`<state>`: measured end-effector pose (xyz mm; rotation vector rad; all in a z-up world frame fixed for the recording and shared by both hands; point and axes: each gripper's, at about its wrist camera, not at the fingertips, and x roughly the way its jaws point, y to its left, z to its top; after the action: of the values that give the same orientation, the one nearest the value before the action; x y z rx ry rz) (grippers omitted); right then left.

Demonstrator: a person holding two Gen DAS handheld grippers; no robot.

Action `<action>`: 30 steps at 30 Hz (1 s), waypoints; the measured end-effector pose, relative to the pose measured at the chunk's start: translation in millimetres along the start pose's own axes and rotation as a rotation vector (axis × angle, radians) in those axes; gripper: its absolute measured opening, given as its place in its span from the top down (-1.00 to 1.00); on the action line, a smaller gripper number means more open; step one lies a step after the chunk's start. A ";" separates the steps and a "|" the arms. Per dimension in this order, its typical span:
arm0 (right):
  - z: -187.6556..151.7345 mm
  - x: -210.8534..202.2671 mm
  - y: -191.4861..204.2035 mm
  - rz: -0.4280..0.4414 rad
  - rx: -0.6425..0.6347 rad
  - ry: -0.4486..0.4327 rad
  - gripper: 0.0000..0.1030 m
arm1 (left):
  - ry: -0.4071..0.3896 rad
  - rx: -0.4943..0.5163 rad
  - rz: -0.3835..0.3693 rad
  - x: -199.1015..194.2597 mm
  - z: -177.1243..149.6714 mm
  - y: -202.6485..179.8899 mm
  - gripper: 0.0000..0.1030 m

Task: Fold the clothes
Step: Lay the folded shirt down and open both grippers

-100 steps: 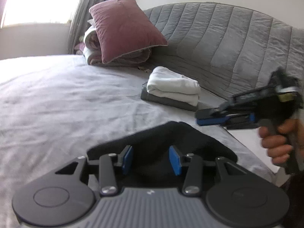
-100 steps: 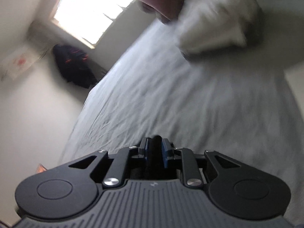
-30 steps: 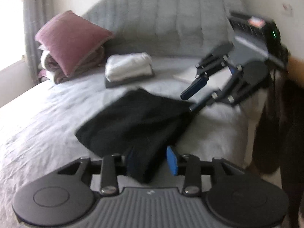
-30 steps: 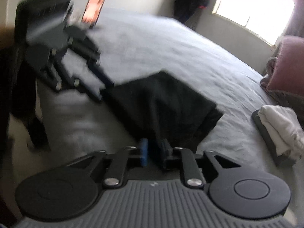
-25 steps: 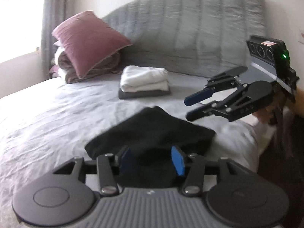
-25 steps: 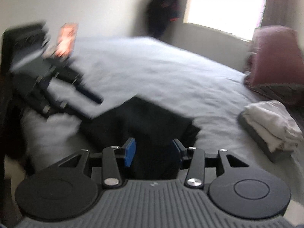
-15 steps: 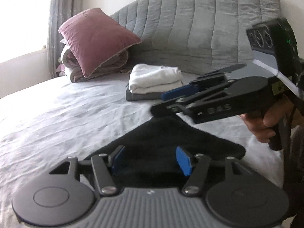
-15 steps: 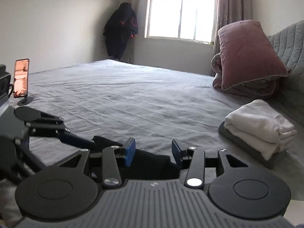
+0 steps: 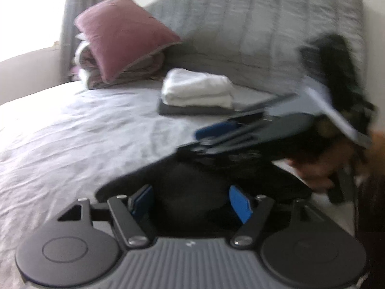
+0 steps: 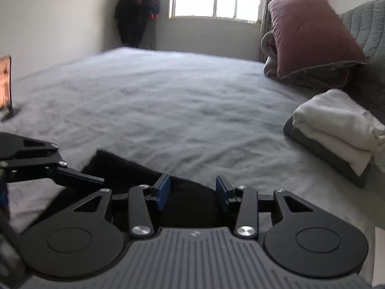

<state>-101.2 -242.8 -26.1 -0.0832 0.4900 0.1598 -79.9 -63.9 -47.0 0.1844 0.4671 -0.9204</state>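
We see the black garment [image 9: 192,187] lying on the grey bed [image 9: 84,130] just beneath both tongs, its cloth between but untouched by the widening blue pads of our left tongs [image 9: 191,202] and the closing, half-open right tongs [image 10: 192,192].

Between your left gripper's [image 9: 191,201] blue pads [image 9: 238,203] you see a plain black garment [image 9: 192,190]. Beyond them the bedsheet [image 9: 84,132] is pale grey, the folded stack [image 9: 197,91] white over dark grey, the pillow [image 9: 122,36] dusty pink, the quilted headboard [image 9: 252,29] grey.
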 end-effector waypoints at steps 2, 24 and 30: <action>-0.5 -3.4 0.1 0.012 -0.003 -0.009 0.16 | -0.002 -0.030 0.019 1.6 0.5 5.2 -0.40; -44.6 -51.6 -22.7 -0.028 -0.106 0.041 -0.04 | 0.090 0.096 -0.035 -32.1 -28.0 -22.6 -0.57; -52.9 -65.8 -36.8 -0.079 -0.114 0.068 -0.07 | 0.117 0.139 -0.045 -48.7 -40.8 -27.6 -0.58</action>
<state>-176.5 -293.9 -39.8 -0.2195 0.5440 0.1079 -139.6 -31.0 -59.4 0.3570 0.5174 -0.9900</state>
